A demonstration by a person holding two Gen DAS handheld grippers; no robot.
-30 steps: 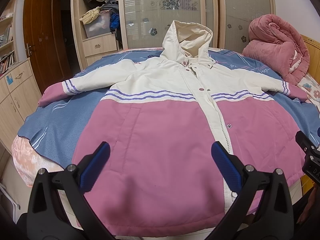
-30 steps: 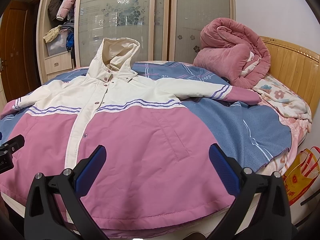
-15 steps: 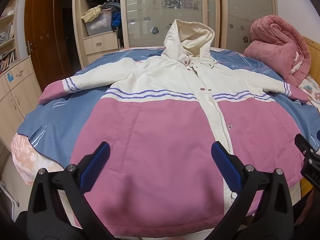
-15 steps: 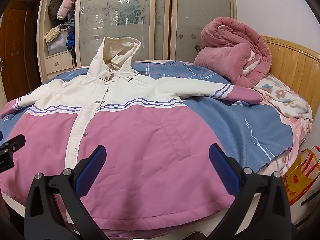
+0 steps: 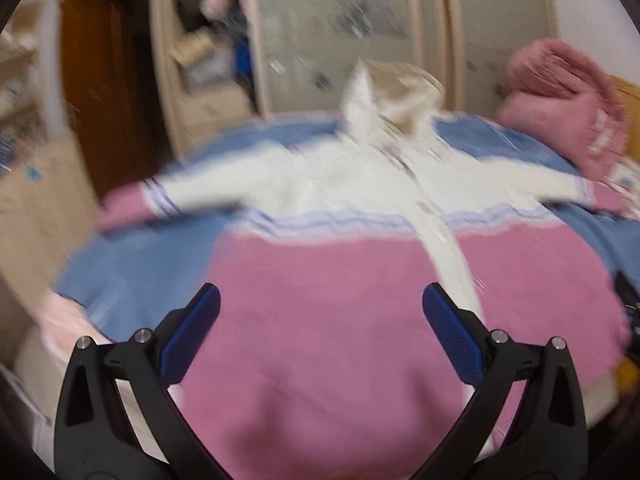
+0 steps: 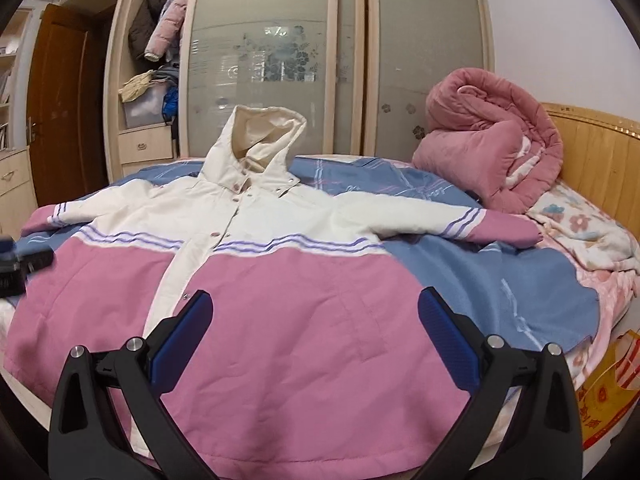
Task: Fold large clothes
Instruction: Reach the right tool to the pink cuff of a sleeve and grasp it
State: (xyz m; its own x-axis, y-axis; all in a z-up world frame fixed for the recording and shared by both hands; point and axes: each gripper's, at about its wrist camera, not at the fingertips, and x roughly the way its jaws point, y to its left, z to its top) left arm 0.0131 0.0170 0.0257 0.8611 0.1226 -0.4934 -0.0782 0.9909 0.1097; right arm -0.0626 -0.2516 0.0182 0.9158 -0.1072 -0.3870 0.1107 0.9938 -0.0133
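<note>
On the blue bedspread [image 6: 500,280] lies a jacket [image 6: 280,320]; left view apparently motion-blurred.

A hooded jacket [image 6: 256,280], cream above and pink below with purple stripes, lies flat, front up and snapped shut, sleeves spread toward the bed's [image 6: 500,280] side edges.

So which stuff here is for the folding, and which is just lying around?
For the job:
- pink and cream hooded padded jacket, spread flat on the bed
- left gripper, open
- right gripper, open

Just lying about:
- rolled-up pink quilt
- blue striped bedspread
- clothes heaped on the wardrobe shelf
</note>
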